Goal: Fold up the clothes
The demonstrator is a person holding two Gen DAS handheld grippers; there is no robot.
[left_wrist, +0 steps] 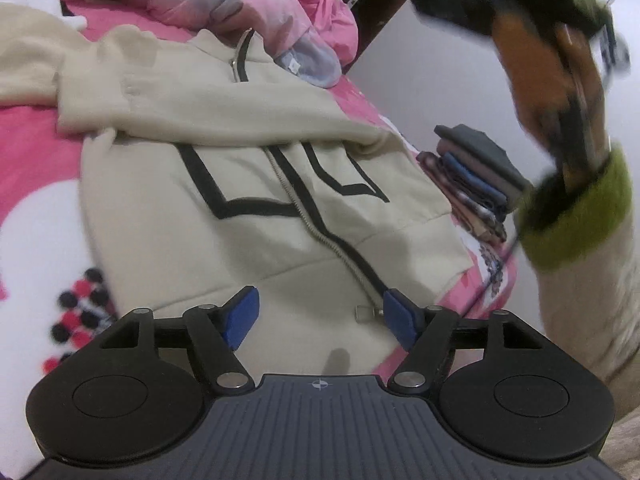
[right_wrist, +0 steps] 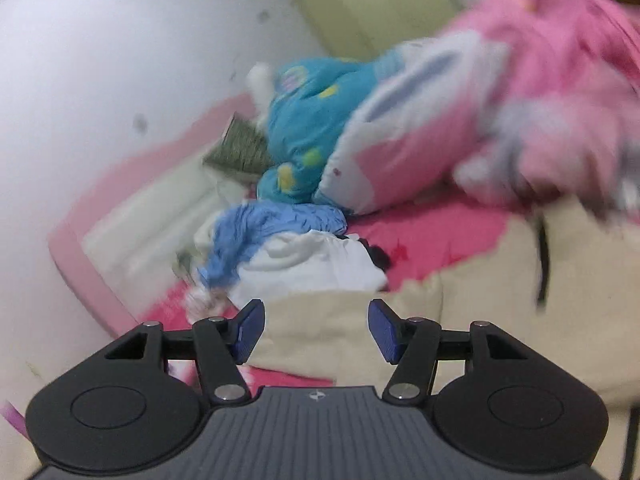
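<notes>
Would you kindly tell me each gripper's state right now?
Left gripper: open, holding nothing, over the cream zip-up jacket.
Right gripper: open, holding nothing.

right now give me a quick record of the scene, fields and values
surface: bed with pink sheet
garment: cream zip jacket, laid flat, sleeve folded across chest
zip: closed, pull near hem
left claw: open, over hem, holding nothing
right claw: open, empty, over cream cloth
folded stack: at bed edge, right of jacket
unfolded pile: blue and white clothes beyond jacket
</notes>
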